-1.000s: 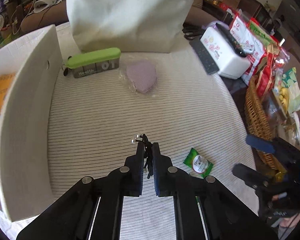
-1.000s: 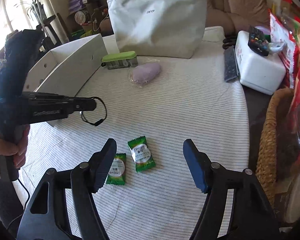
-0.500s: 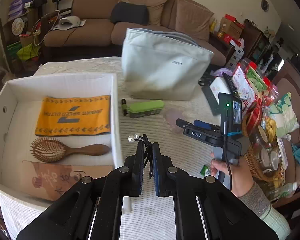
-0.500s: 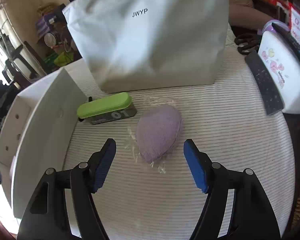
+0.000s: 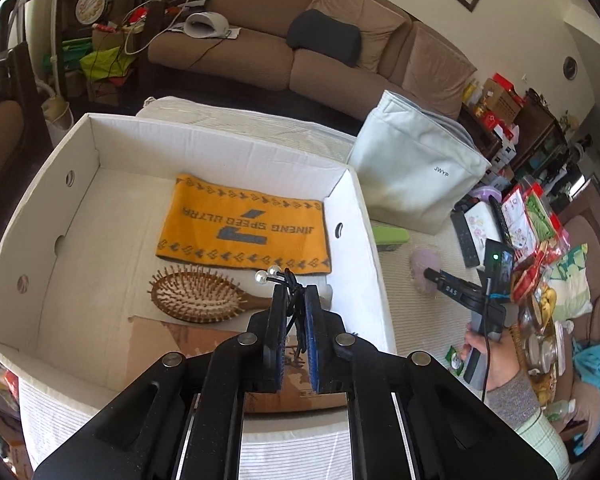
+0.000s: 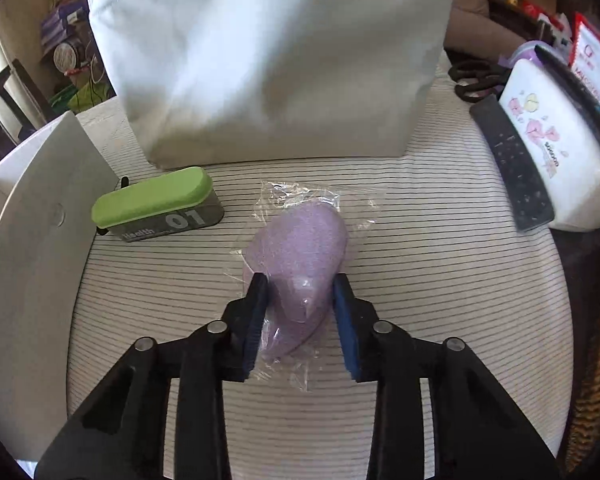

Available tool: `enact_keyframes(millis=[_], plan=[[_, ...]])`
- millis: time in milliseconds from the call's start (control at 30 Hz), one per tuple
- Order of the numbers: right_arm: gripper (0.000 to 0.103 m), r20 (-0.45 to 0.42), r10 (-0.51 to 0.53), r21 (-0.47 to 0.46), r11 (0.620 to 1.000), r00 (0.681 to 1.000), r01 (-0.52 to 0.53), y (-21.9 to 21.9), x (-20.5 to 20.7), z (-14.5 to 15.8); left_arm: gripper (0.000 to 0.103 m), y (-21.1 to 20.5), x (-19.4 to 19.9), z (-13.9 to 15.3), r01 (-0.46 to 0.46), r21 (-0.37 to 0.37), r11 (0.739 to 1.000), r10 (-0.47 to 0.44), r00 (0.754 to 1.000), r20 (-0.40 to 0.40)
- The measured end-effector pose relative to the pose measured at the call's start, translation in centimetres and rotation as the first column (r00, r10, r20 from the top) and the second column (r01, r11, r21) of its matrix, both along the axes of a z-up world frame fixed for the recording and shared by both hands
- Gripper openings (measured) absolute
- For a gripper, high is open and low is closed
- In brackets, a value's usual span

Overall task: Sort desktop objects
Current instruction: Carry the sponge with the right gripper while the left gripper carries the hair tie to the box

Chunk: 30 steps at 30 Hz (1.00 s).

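Observation:
My left gripper [image 5: 295, 300] is shut on a black hair tie with white beads [image 5: 286, 280] and holds it above the white box [image 5: 352, 216], over the wooden hairbrush [image 5: 196, 296]. An orange towel [image 5: 244, 228] lies in the box. My right gripper [image 6: 300, 292] is shut on a purple sponge in clear wrap [image 6: 300, 252] that rests on the striped cloth; its pads [image 6: 342, 300] press the sponge's near end. The right gripper also shows in the left wrist view [image 5: 432, 276] at the sponge [image 5: 422, 260].
A green-lidded case [image 6: 156, 204] lies left of the sponge, beside the box wall [image 6: 32, 216]. A pale tote bag [image 6: 276, 60] stands behind. A remote [image 6: 512, 168] and white tissue box [image 6: 560, 152] lie right. A green candy packet [image 5: 454, 360] sits near my right hand.
My left gripper has carried the hair tie from the cloth up over the box. My right gripper has moved from the candy packets to the purple sponge and closed on it.

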State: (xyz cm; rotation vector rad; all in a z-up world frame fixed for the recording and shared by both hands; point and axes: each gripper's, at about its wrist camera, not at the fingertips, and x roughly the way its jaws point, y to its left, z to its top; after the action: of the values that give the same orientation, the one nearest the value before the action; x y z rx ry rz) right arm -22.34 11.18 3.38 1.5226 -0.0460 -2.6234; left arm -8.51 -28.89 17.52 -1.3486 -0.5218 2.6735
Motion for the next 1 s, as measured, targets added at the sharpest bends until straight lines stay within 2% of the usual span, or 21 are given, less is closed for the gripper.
enact_keyframes(millis=[33,133,267,400,467,500,533,567,600,667,833,867,933,1000], plan=[[0.019,-0.008,0.009,-0.003,1.0,1.0,-0.009,0.2,0.7,0.5,0.007,-0.4,0.2,0.0,-0.004,0.002,1.0,0.004,1.0,-0.002],[0.017,-0.008,0.038,-0.03,0.999,0.999,-0.038,0.9,2.5,1.8,0.007,-1.1,0.9,0.0,-0.013,0.02,1.0,0.013,1.0,-0.001],[0.016,0.029,0.059,-0.128,0.99,0.998,-0.055,2.3,4.3,2.6,0.007,-1.6,2.1,0.1,-0.012,0.034,0.999,0.012,1.0,-0.003],[0.018,0.082,0.06,-0.168,0.985,0.995,-0.046,2.5,5.0,2.2,0.007,-1.2,3.1,0.3,0.005,0.029,1.0,-0.005,1.0,-0.001],[0.029,0.093,-0.012,-0.192,0.981,0.996,0.029,3.1,5.0,2.0,0.007,-1.0,3.3,0.5,0.008,0.031,0.999,-0.008,1.0,-0.007],[0.048,0.099,-0.066,-0.213,0.973,0.993,0.085,3.6,5.1,1.8,0.007,-0.9,3.4,0.6,0.011,0.034,0.999,-0.01,1.0,-0.009],[0.071,0.109,-0.114,-0.242,0.96,0.987,0.138,3.9,5.1,1.6,0.007,-0.9,3.5,0.7,0.013,0.033,0.999,-0.013,1.0,-0.01],[0.079,0.125,-0.157,-0.258,0.948,0.98,0.184,4.0,4.9,1.2,0.007,-0.8,3.5,0.8,0.015,0.03,0.999,-0.014,1.0,-0.012],[0.08,0.136,-0.193,-0.271,0.936,0.972,0.224,3.8,4.8,0.8,0.007,-0.7,3.5,0.8,0.016,0.026,1.0,-0.015,1.0,-0.015],[0.08,0.137,-0.23,-0.28,0.924,0.963,0.261,2.7,4.3,0.2,0.007,-0.6,3.5,0.8,0.016,0.026,1.0,-0.016,1.0,-0.018],[0.078,0.111,-0.29,-0.055,0.953,0.951,0.297,-1.7,1.9,-1.3,0.007,-1.1,3.3,0.3,0.02,0.046,0.999,-0.019,1.0,-0.014],[0.075,0.107,-0.291,-0.027,0.955,0.951,0.295,-2.2,1.8,-1.7,0.007,-1.2,3.2,0.2,0.02,0.049,0.999,-0.019,1.0,-0.012],[0.057,0.059,-0.285,0.033,0.959,0.957,0.283,-2.9,1.9,-1.8,0.007,-1.8,3.2,0.1,0.018,0.054,0.998,-0.017,1.0,-0.011],[0.05,0.037,-0.259,0.027,0.966,0.965,0.258,-2.8,2.2,-1.8,0.007,-2.3,3.2,0.1,0.016,0.061,0.998,-0.015,1.0,-0.016]])
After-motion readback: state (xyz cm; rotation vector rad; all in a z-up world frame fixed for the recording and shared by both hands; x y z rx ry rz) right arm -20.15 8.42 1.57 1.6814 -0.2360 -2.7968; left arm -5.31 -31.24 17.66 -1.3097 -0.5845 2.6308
